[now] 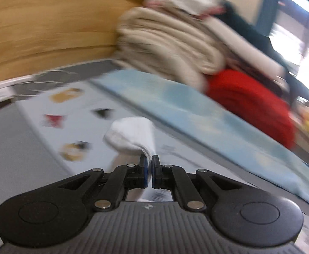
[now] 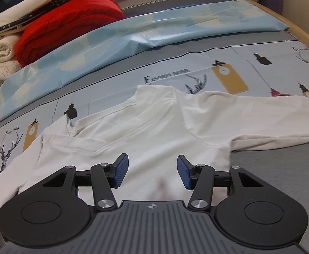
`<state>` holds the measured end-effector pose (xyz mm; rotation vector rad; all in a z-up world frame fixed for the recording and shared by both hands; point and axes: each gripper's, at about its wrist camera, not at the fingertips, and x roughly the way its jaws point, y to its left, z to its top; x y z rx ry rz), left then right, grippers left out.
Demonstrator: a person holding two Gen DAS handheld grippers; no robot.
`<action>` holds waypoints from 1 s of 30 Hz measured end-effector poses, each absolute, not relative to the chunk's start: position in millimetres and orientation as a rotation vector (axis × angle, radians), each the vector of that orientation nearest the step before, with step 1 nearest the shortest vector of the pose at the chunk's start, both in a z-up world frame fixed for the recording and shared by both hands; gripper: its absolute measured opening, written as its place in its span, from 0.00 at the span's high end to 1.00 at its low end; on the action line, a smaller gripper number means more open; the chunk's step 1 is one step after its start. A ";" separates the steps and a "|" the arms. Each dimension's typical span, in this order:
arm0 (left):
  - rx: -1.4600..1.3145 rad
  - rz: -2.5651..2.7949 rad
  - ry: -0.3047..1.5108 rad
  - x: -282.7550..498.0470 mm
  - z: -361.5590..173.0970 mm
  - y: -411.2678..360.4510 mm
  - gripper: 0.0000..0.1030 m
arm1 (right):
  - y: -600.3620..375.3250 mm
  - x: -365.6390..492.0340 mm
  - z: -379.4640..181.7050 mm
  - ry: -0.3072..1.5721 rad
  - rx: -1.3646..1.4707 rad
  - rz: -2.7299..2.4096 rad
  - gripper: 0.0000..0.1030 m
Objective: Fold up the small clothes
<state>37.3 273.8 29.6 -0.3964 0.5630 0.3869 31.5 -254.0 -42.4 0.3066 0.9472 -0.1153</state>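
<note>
Left gripper (image 1: 149, 170) pinched tight on white cloth (image 1: 131, 135), right gripper (image 2: 152, 172) jaws wide apart over white shirt (image 2: 154, 124), sleeve reaching right, grey bedsheet (image 2: 281, 158) bare beside hem, clothes pile (image 2: 48, 21) far left

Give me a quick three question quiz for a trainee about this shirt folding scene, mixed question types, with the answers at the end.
1. True or false: the right gripper is clamped on the white shirt.
2. Multiple choice: what does the left gripper pinch? A) red sweater B) white cloth C) blue sheet
3. Fill in: in the right wrist view, the red sweater lies on the ____ sheet.

Key: 1 false, its jaws stand open above the shirt. 2 B, the white cloth. 3 blue.
</note>
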 end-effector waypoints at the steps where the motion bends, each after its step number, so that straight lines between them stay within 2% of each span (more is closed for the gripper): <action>1: -0.402 0.348 0.573 39.7 34.7 253.2 0.97 | -257.9 28.9 -41.7 0.946 0.310 -0.117 0.49; 3: -0.418 0.245 0.604 44.5 43.2 204.8 0.97 | -266.4 23.5 -40.5 0.940 0.320 -0.123 0.53; 5: -0.438 0.156 0.618 46.2 45.1 158.2 0.97 | -275.4 17.6 -38.9 0.932 0.333 -0.129 0.69; 8: -0.449 0.027 0.633 47.1 29.2 93.4 0.97 | -289.7 7.6 -37.9 0.914 0.359 -0.130 0.82; 13: -0.457 -0.076 0.795 67.4 -21.9 15.3 0.97 | -308.8 -5.6 -44.7 0.932 0.384 -0.149 0.82; 19: -0.479 -0.224 0.808 81.8 -41.2 -38.7 0.97 | -315.2 -6.4 -51.4 0.952 0.393 -0.147 0.82; 21: -0.496 -0.373 0.892 88.7 -49.9 -59.9 0.96 | -314.7 -2.8 -52.8 0.950 0.387 -0.144 0.82; 22: -0.503 -0.428 0.952 94.7 -56.5 -66.7 0.92 | -314.6 -0.6 -54.7 0.953 0.387 -0.145 0.82; 23: -0.502 -0.440 0.978 98.2 -60.8 -66.7 0.91 | -314.3 1.6 -56.8 0.956 0.392 -0.145 0.82; 25: -0.469 -0.383 0.964 99.6 -61.8 -56.4 0.81 | -312.2 7.2 -62.4 0.965 0.412 -0.144 0.82; 30: -0.376 -0.164 0.897 104.3 -56.8 -9.3 0.79 | -295.7 20.5 -78.6 0.988 0.450 -0.120 0.79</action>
